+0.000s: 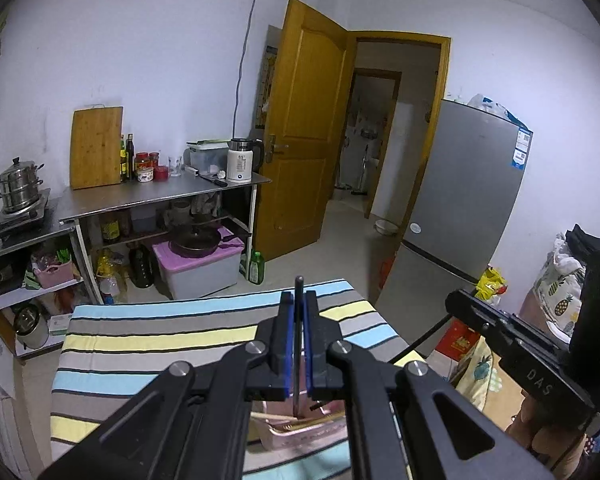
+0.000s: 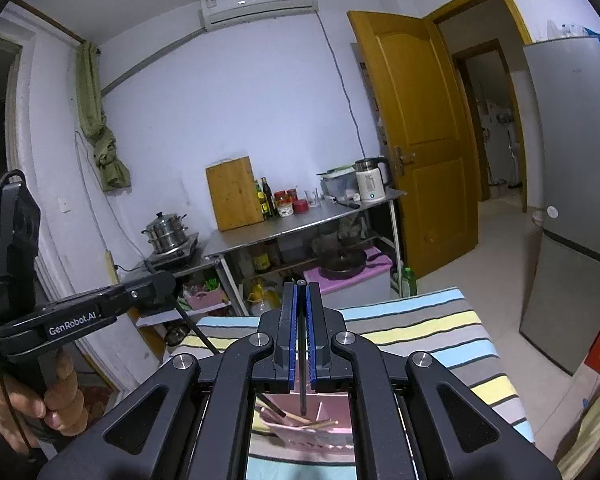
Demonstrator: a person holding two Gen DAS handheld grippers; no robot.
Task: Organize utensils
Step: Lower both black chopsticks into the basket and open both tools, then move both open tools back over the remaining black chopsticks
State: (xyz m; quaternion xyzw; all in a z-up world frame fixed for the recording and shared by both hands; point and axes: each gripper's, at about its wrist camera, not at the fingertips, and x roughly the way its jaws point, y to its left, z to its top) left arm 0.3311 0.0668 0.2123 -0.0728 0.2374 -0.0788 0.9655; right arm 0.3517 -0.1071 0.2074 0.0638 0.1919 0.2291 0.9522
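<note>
My left gripper (image 1: pixel 299 300) is shut on a dark chopstick (image 1: pixel 297 344) that runs between its blue pads and sticks out past the tips. Its lower end hangs over a pink utensil basket (image 1: pixel 300 434) holding wooden chopsticks. My right gripper (image 2: pixel 301 292) is shut on another dark chopstick (image 2: pixel 302 364), its lower end over the same pink basket (image 2: pixel 300 428), which holds several chopsticks. The left gripper also shows at the left of the right wrist view (image 2: pixel 156 286), its chopstick slanting down. The right gripper body shows at the right of the left wrist view.
The basket sits on a table with a striped cloth (image 1: pixel 160 344). Beyond stand a steel kitchen counter (image 1: pixel 156 196) with a cutting board, bottles and kettle, a steamer pot (image 1: pixel 18 184), an open wooden door (image 1: pixel 300 128) and a grey fridge (image 1: pixel 460 200).
</note>
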